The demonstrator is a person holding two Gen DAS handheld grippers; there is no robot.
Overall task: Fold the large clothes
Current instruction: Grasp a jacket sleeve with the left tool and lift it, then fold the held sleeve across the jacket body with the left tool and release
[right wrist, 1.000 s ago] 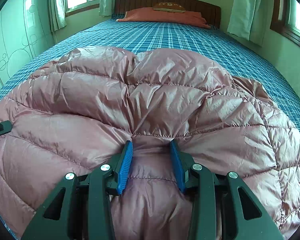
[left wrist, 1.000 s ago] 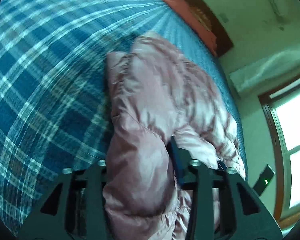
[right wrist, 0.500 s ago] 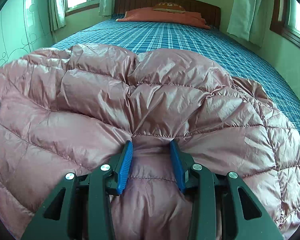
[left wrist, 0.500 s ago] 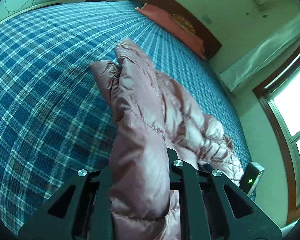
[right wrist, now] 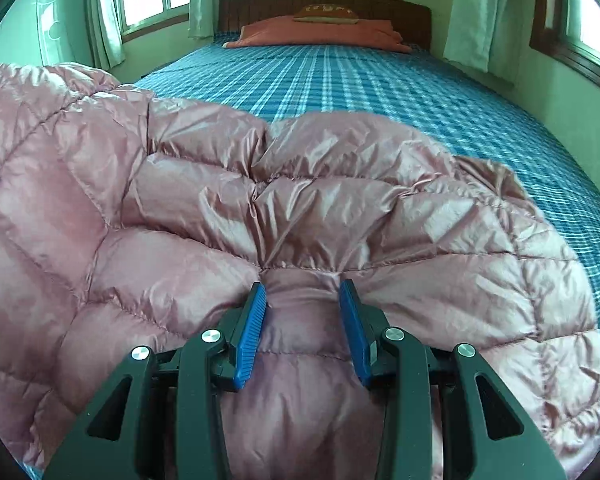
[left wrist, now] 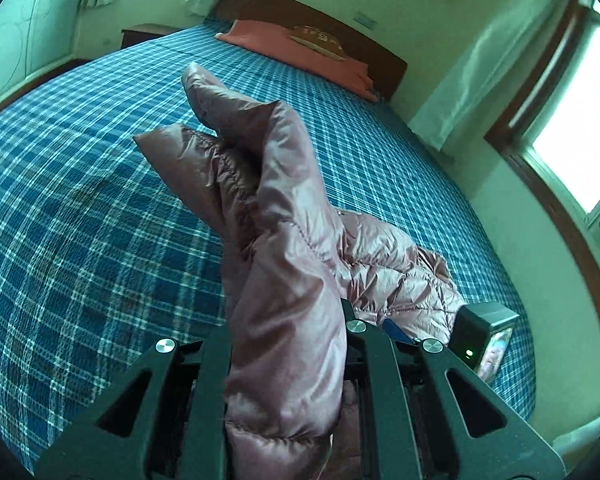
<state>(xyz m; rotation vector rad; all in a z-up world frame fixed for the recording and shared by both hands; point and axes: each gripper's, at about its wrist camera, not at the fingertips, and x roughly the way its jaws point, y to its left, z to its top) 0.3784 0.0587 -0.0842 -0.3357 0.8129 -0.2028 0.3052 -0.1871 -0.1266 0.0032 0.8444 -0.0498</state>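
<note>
A: Where does the left view sit?
B: Raised over the bed (left wrist: 80,208), looking along it toward the headboard (left wrist: 300,12), jacket (left wrist: 284,280) right at the lens.
A: The right?
B: Low, facing the headboard squarely; both share jacket, bed, pillow (right wrist: 320,34).

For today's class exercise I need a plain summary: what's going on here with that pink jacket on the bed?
A person is folding a pink puffy jacket on a bed with a blue plaid cover. The left hand-held gripper pinches one end and holds it raised off the cover. The right hand-held gripper clamps a bunch of the padded fabric, most of which lies spread on the bed. The fold is not yet finished.
</note>
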